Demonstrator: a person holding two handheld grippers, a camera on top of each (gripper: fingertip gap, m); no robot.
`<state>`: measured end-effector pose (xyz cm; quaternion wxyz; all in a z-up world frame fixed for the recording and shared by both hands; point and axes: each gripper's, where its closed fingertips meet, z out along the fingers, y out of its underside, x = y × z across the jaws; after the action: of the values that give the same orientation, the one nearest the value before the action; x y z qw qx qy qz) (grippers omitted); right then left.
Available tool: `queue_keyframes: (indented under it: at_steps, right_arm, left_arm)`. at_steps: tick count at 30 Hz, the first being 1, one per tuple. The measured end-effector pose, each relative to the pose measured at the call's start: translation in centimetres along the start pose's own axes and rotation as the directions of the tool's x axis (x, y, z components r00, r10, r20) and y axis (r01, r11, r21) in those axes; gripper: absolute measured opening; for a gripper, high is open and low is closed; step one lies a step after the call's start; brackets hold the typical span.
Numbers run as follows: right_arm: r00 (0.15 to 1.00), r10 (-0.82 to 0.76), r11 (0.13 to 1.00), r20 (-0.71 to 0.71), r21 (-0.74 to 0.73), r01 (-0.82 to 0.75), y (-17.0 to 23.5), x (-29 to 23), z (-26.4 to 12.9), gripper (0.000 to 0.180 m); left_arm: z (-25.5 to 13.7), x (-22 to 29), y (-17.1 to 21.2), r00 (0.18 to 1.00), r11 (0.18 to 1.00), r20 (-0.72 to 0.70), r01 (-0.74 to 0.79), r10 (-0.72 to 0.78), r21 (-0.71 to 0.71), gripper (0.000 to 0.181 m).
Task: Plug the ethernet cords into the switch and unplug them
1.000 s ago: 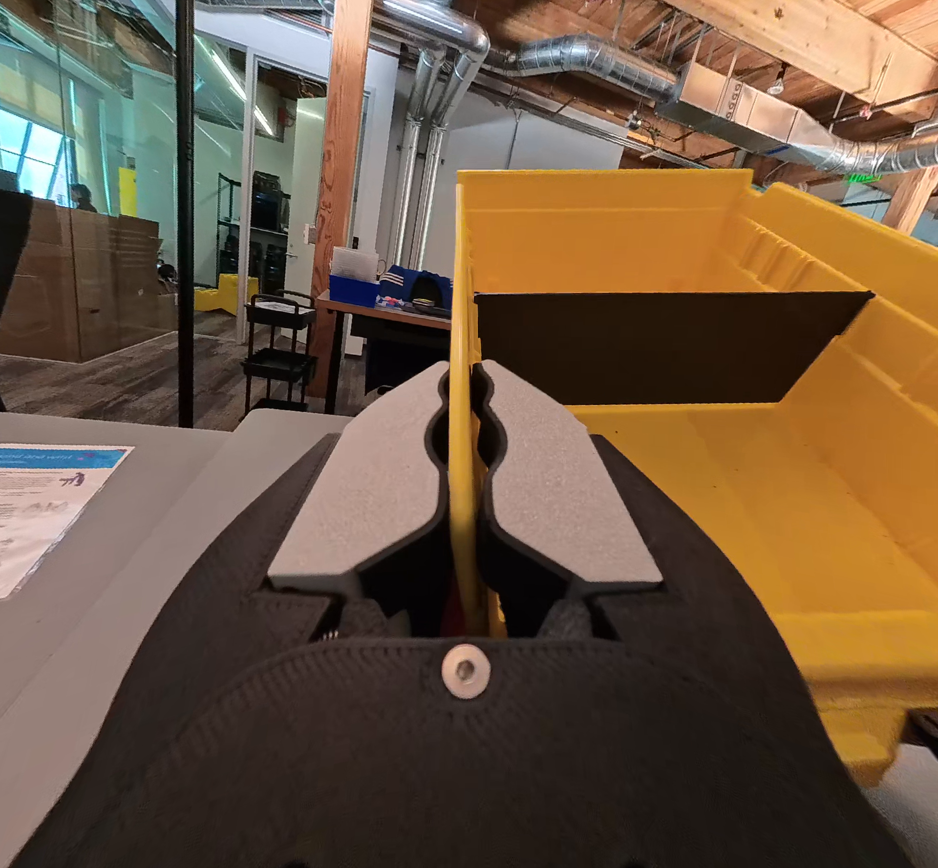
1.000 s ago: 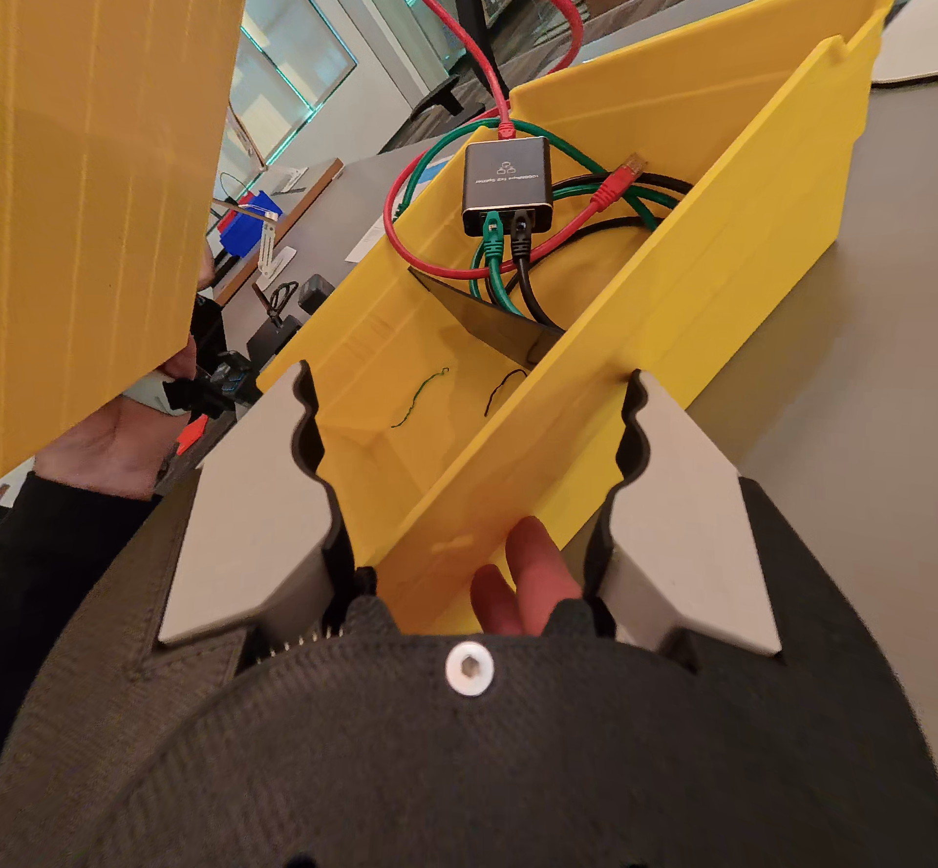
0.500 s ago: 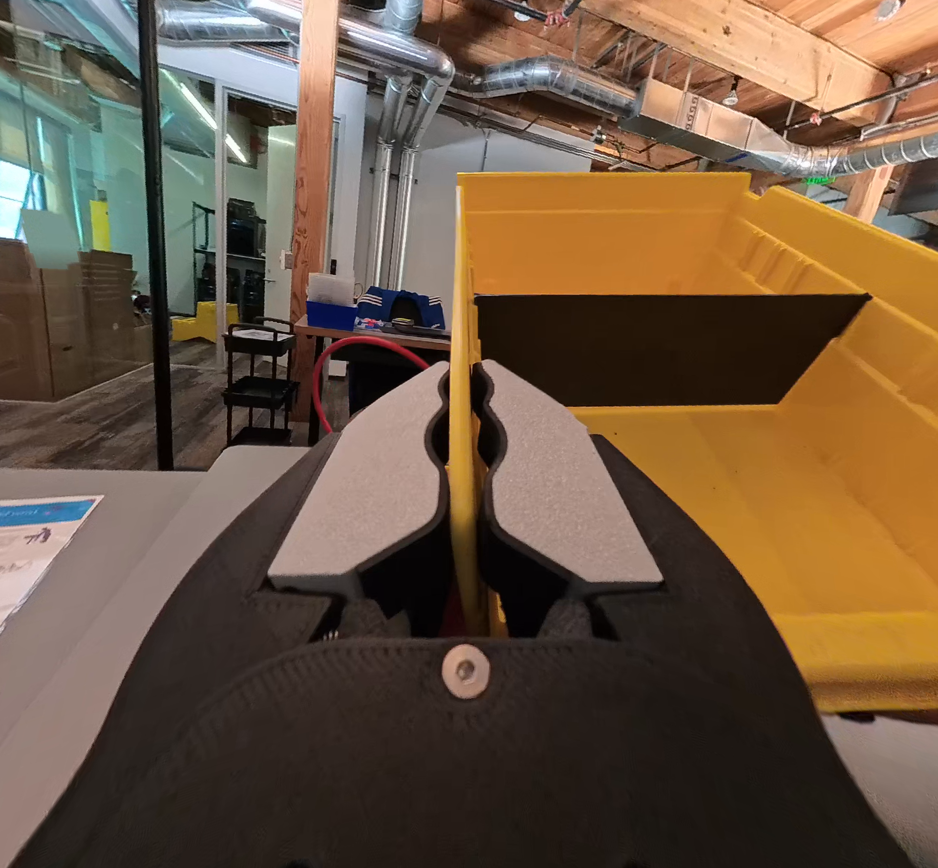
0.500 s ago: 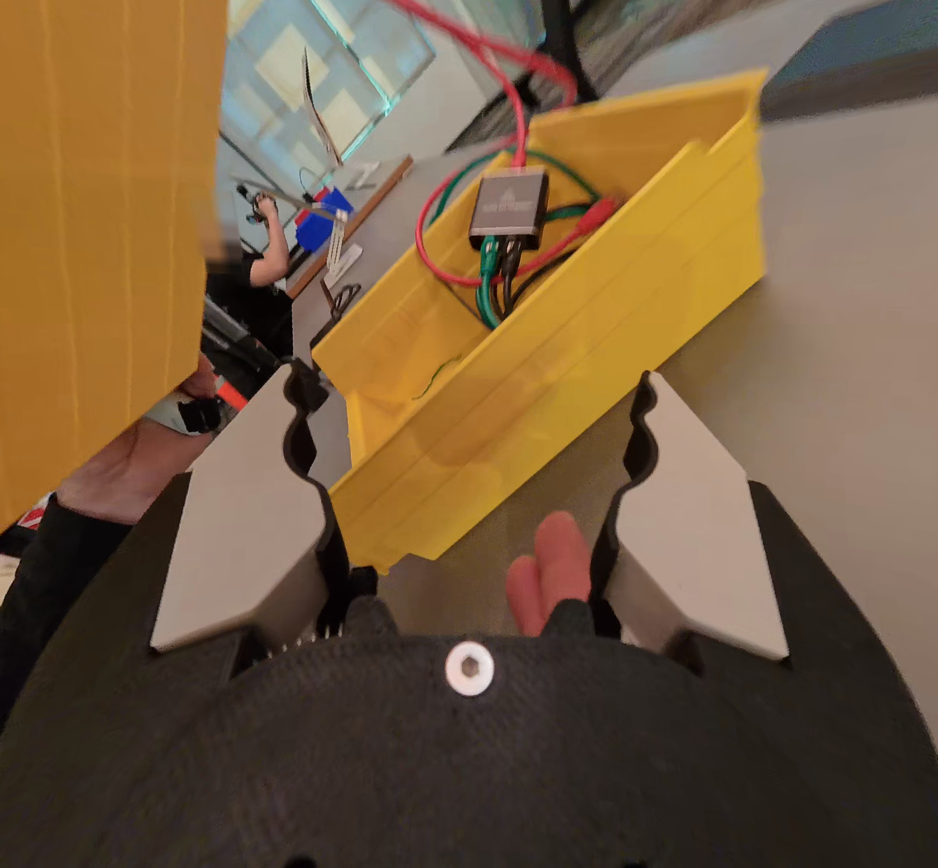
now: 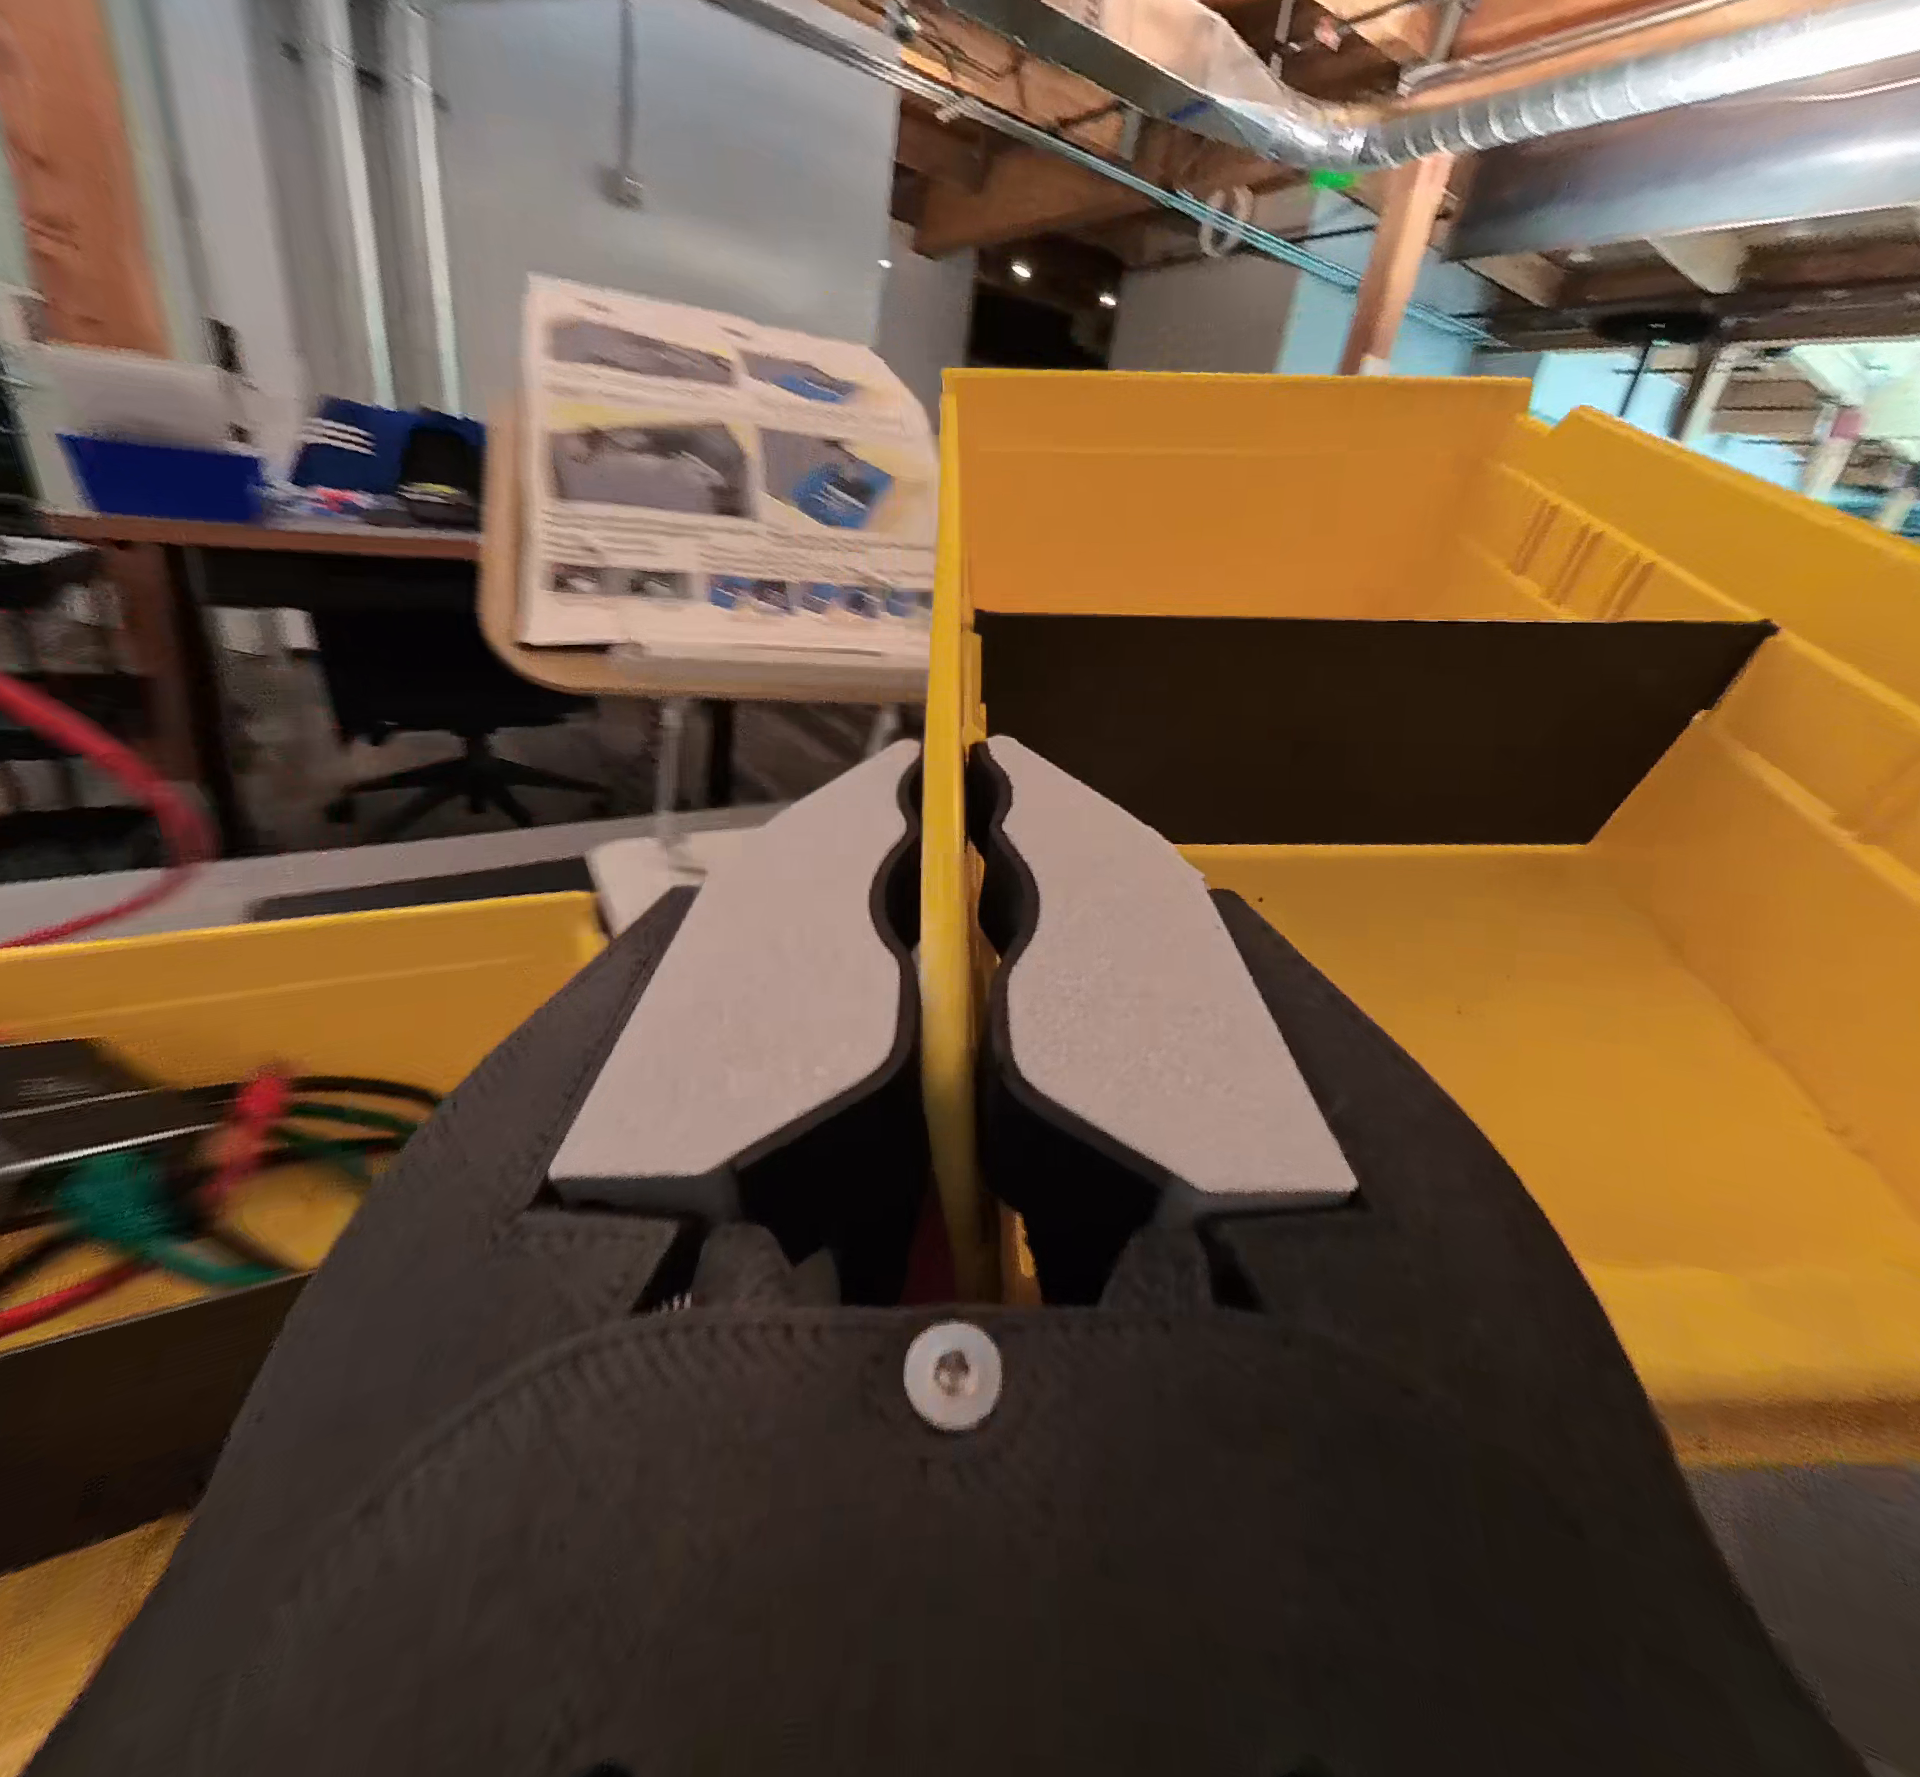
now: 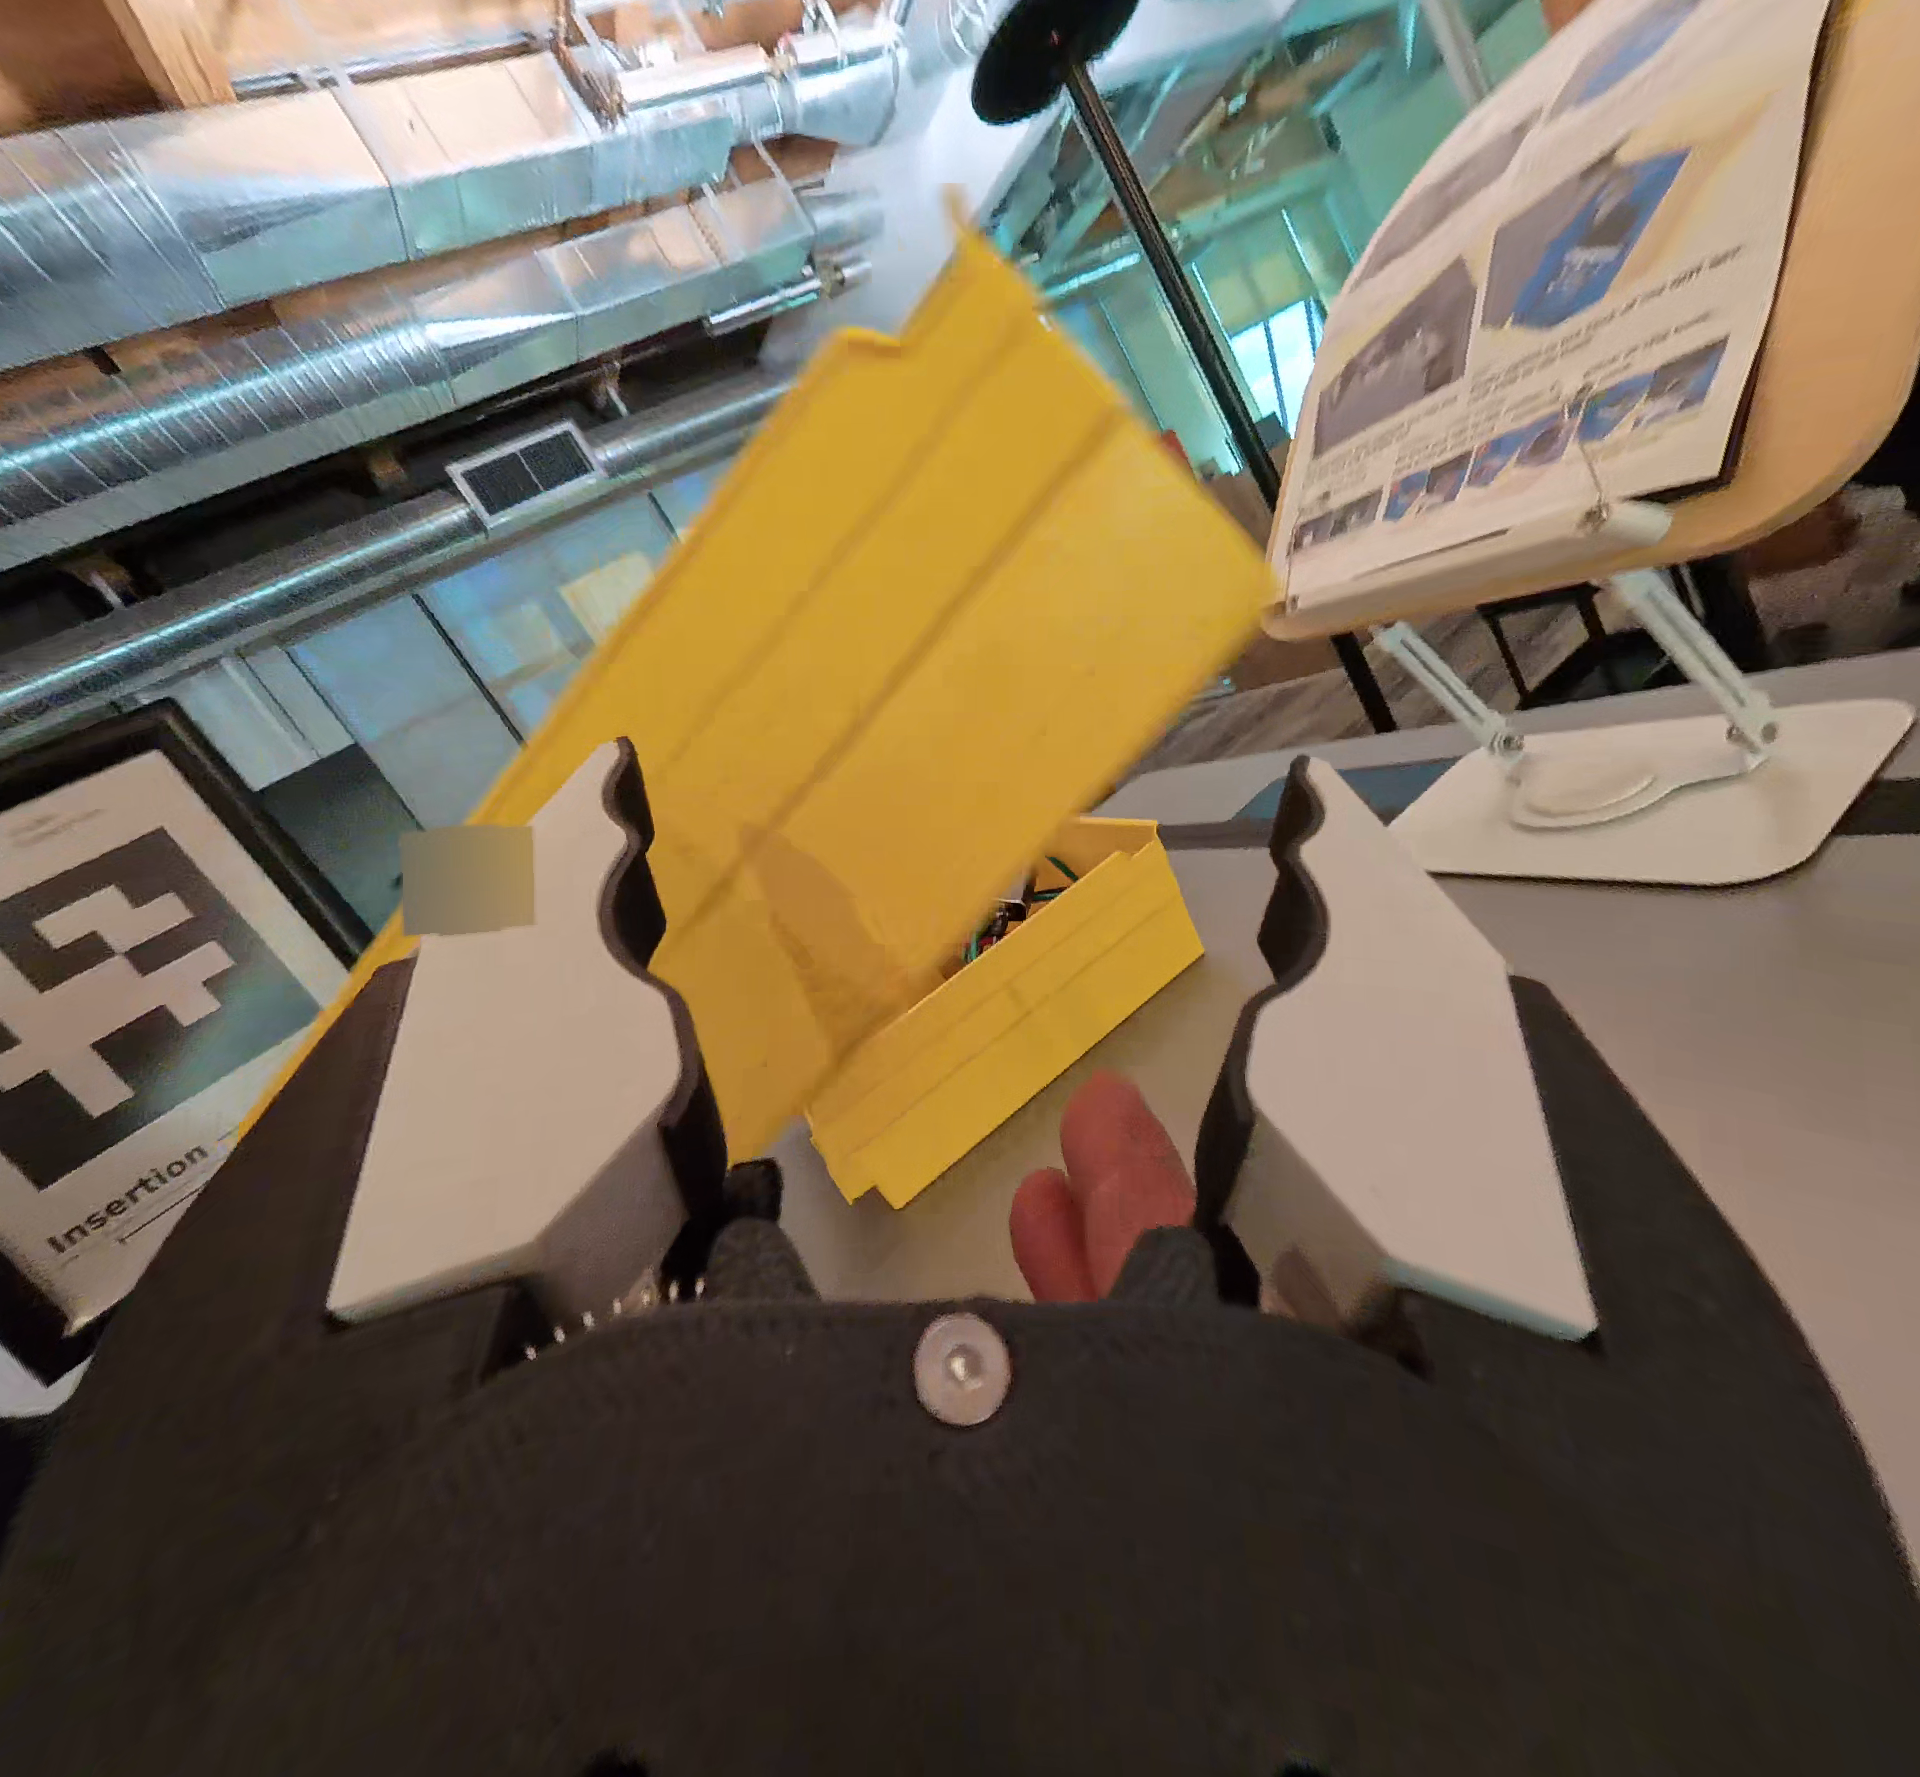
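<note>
My left gripper [image 5: 943,761] is shut on the side wall of an empty yellow bin [image 5: 1455,1052] with a black divider [image 5: 1299,730] and holds it up. The same bin [image 6: 935,636] shows raised and tilted in the right wrist view. A second yellow bin [image 5: 312,958] lies low on the left. It holds the dark switch [image 5: 62,1099] with red [image 5: 255,1099] and green [image 5: 125,1197] ethernet cords, all blurred. This bin [image 6: 1018,1031] rests on the grey table [image 6: 1662,1052]. My right gripper [image 6: 961,771] is open and empty, well back from it.
A tilted document stand with a printed sheet [image 6: 1558,325] and a white base [image 6: 1621,792] stands at the right; it also shows in the left wrist view [image 5: 727,470]. A framed black-and-white marker board [image 6: 104,979] leans at the left. A black pole [image 6: 1143,221] rises behind. The tips of one gripper are about 25 cm away from the tips of the other.
My left gripper has swung round with the empty bin, so the switch bin now shows below left. My right gripper has drawn back and tilted up, away from the switch bin.
</note>
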<state>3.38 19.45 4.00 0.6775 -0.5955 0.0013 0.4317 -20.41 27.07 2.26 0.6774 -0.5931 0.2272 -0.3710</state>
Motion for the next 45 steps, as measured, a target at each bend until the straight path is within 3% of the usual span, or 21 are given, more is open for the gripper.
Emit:
queue_keyframes:
  at_steps: [3, 7, 14, 18, 20, 31, 40, 45]
  right_arm:
    - [1.000, -0.024, 0.998, -0.009, 0.058, 0.024, -1.3, -1.2, -2.7, 0.125]
    - [0.992, -0.047, 0.994, -0.119, 0.093, 0.058, -2.3, 0.8, -6.7, 0.122]
    - [0.929, -0.094, 0.990, -0.357, 0.063, 0.125, -3.3, 7.1, -13.3, 0.117]
    - [0.927, -0.027, 0.999, -0.375, 0.014, 0.035, -2.8, 9.9, -15.4, 0.109]
    - [0.922, -0.031, 0.999, -0.387, 0.012, 0.038, -3.0, 10.8, -16.1, 0.114]
    - [0.906, -0.035, 0.999, -0.422, -0.029, 0.026, -3.1, 14.2, -18.3, 0.116]
    - [0.886, -0.095, 0.994, -0.454, -0.084, 0.064, -4.2, 17.3, -19.9, 0.115]
    - [0.828, -0.257, 0.955, -0.498, -0.264, 0.138, -5.0, 19.7, -20.7, 0.108]
  left_arm:
    - [3.5, 4.1, 4.1, 0.989, 0.990, -0.089, 0.107, -0.115, -0.090, 0.005]
    - [6.8, 8.0, 8.5, 0.970, 0.971, -0.143, 0.171, -0.195, -0.168, 0.005]
    - [11.2, 13.5, 13.6, 0.961, 0.957, -0.200, 0.136, -0.190, -0.254, 0.005]
    - [12.5, 15.5, 16.2, 0.971, 0.951, -0.202, 0.066, -0.131, -0.301, 0.005]
    - [12.9, 16.4, 17.3, 0.973, 0.944, -0.199, 0.050, -0.120, -0.327, 0.005]
    - [13.9, 19.8, 20.2, 0.979, 0.936, -0.191, -0.005, -0.066, -0.351, 0.013]
    - [14.6, 24.7, 20.8, 0.948, 0.939, -0.298, 0.005, -0.114, -0.344, 0.044]
    - [15.2, 28.0, 21.1, 0.917, 0.929, -0.337, 0.084, -0.214, -0.361, 0.056]
